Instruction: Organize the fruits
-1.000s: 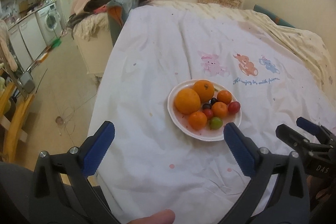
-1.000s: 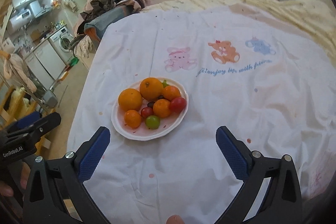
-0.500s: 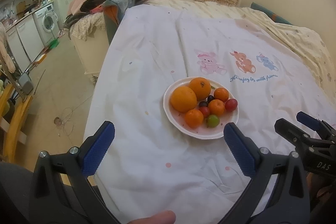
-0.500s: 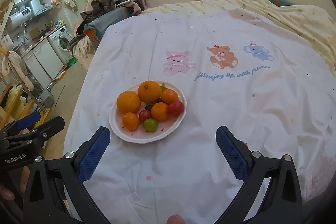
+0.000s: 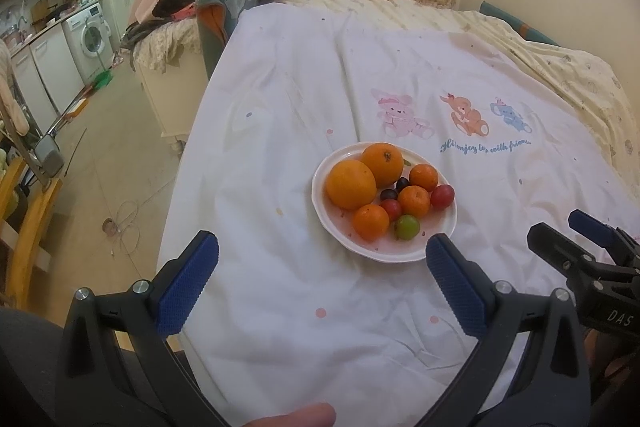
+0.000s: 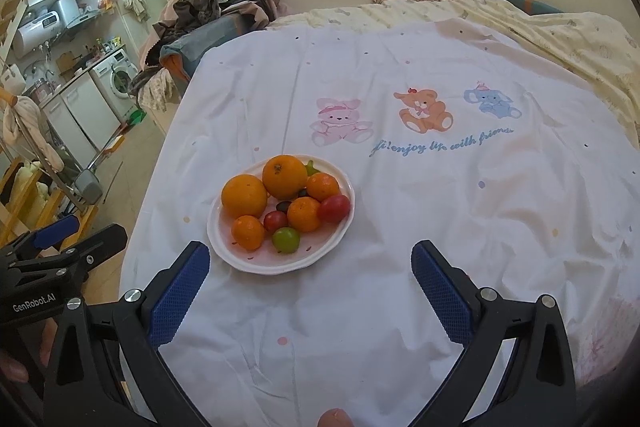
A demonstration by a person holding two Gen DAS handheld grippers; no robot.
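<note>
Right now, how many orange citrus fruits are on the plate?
5, all on the white plate: two large oranges at the back left, and three small mandarins at front left, centre and back right. More may be hidden beneath.

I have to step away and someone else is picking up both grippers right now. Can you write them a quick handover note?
Left gripper: open, empty, hovering over the sheet short of the plate.
Right gripper: open, empty, just to the plate's right.
All fruit sits piled on the white plate on the cartoon-print sheet: two big oranges, three small ones, red, dark and green small fruits.
Done: nothing sorted yet.
Left: the whole sorting job.
</note>
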